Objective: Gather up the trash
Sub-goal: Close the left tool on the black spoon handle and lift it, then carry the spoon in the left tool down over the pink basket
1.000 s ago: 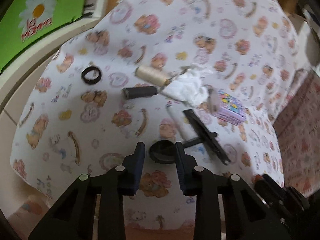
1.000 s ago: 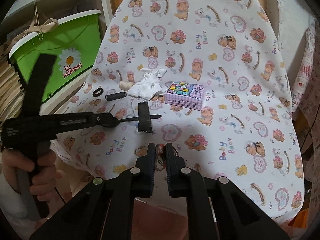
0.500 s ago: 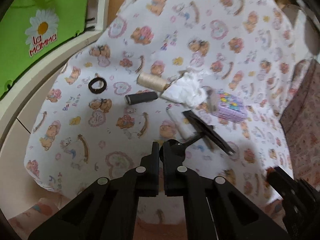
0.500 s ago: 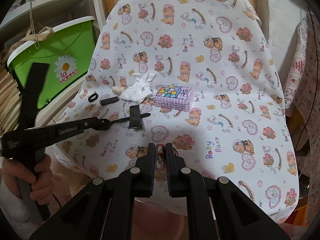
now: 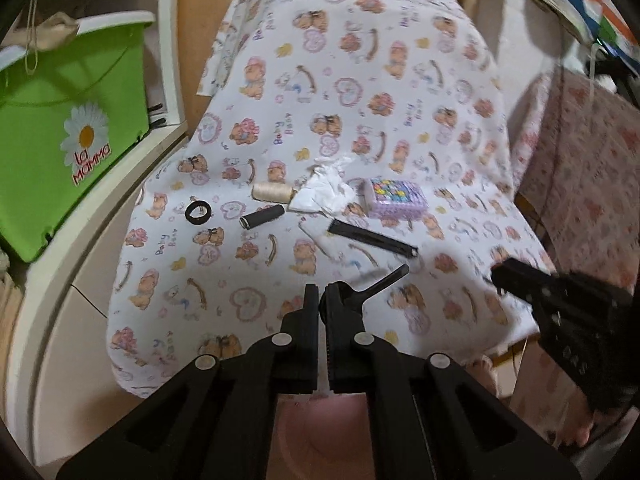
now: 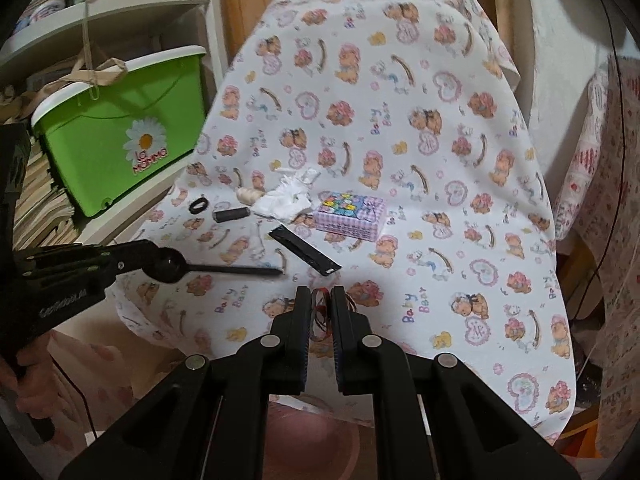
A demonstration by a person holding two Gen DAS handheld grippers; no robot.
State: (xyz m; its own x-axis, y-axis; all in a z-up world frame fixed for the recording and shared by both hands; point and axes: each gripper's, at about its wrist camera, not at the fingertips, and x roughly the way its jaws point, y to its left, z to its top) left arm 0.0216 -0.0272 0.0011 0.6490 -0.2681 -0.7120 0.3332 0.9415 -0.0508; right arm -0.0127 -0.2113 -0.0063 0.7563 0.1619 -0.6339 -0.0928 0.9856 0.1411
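Observation:
My left gripper point(image 5: 322, 292) is shut on the round head of a black spoon-like piece point(image 5: 384, 276), and holds it clear of the bear-print cloth point(image 5: 360, 92). In the right wrist view that piece point(image 6: 224, 269) sticks out rightward from the left gripper point(image 6: 160, 264). My right gripper point(image 6: 320, 292) is shut on a tangle of reddish thread point(image 6: 320, 312). On the cloth lie a crumpled white tissue point(image 5: 324, 192), a cream spool point(image 5: 272, 192), a black spool point(image 5: 262, 217), a black ring point(image 5: 198, 213), a black strip point(image 5: 372, 238) and a white tube point(image 5: 316, 236).
A purple patterned box point(image 5: 396, 198) sits right of the tissue. A green bin point(image 5: 60, 152) with a daisy label stands on white shelving at the left. A pink rounded shape point(image 5: 320, 432) shows below the jaws. Pink printed fabric point(image 5: 580, 168) hangs at the right.
The left jaws closed on the black piece's round head, then lifted it off the cloth and drew back. The right gripper backed away a little, still shut on the thread.

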